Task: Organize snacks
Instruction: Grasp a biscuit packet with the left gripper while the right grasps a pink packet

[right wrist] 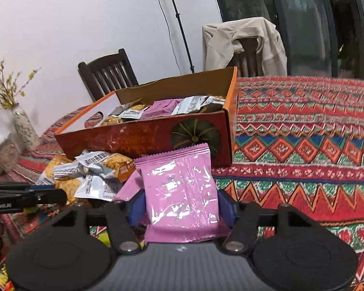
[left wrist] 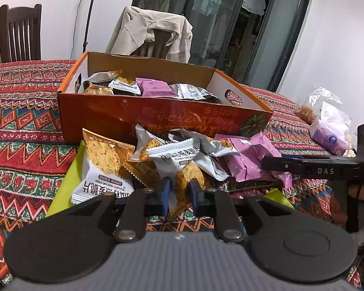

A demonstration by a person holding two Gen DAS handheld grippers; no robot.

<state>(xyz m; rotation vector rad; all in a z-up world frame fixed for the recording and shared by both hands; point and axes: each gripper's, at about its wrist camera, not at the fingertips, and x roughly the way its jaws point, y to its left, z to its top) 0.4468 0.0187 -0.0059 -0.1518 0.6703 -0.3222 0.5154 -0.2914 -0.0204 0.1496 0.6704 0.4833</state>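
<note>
An orange cardboard box (left wrist: 157, 116) with several snack packets inside stands on the patterned tablecloth; it also shows in the right wrist view (right wrist: 138, 138). A pile of silver-and-orange crisp packets (left wrist: 104, 167) and pink packets (left wrist: 245, 155) lies in front of it. My left gripper (left wrist: 179, 191) is shut on a silver-and-orange crisp packet (left wrist: 184, 162) at the pile. My right gripper (right wrist: 182, 206) is shut on a pink packet (right wrist: 182, 189), held upright just in front of the box. The right gripper's finger shows in the left wrist view (left wrist: 303, 167).
A chair draped with a beige jacket (left wrist: 153, 31) stands behind the table, another dark chair (left wrist: 19, 34) at the left. A clear bag and a purple-white pack (left wrist: 330, 131) lie at the right. A vase with yellow flowers (right wrist: 21, 123) stands at the table's left end.
</note>
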